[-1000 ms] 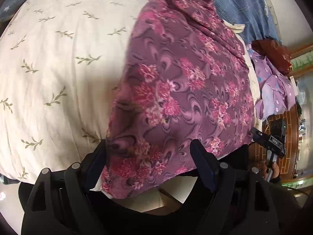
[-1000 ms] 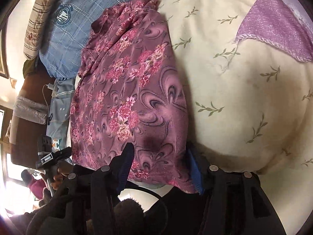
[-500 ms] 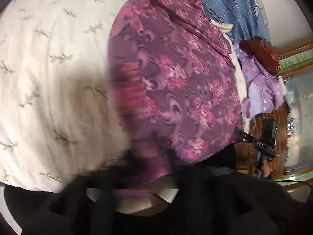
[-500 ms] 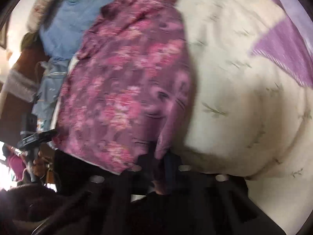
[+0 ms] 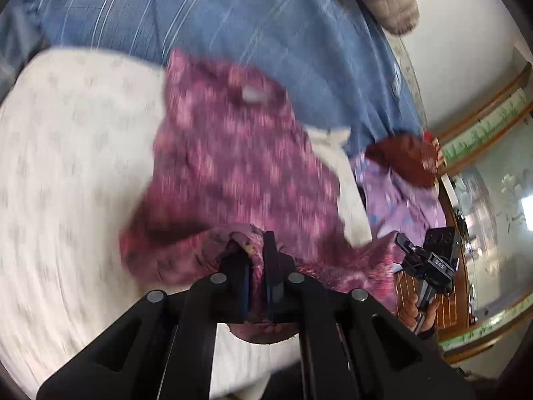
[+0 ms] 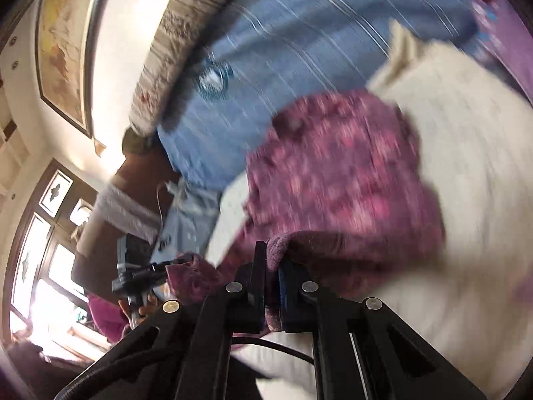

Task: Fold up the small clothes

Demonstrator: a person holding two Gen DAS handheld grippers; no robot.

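A purple-pink floral garment (image 5: 233,153) lies on a cream leaf-patterned bedspread (image 5: 66,173), blurred by motion. My left gripper (image 5: 255,250) is shut on its near hem, and the cloth bunches up between the pads. The right wrist view shows the same garment (image 6: 333,173) with my right gripper (image 6: 271,256) shut on the hem at the other corner. Both corners are lifted off the bed, so the near edge hangs from the grippers. Each view catches the other gripper held by a hand: the right one (image 5: 429,263) and the left one (image 6: 136,273).
A blue checked cover (image 5: 233,20) lies beyond the garment, with a striped beige pillow (image 6: 166,46) behind it. A lilac garment (image 5: 399,200) and a dark red cloth (image 5: 403,156) lie at the bed's side. A wooden window frame (image 5: 483,116) and a wall picture (image 6: 63,43) stand nearby.
Both grippers, open around the hem a second ago, have shut on it and risen. The near edge has lifted off the bed and the views now tilt toward the blue cover.
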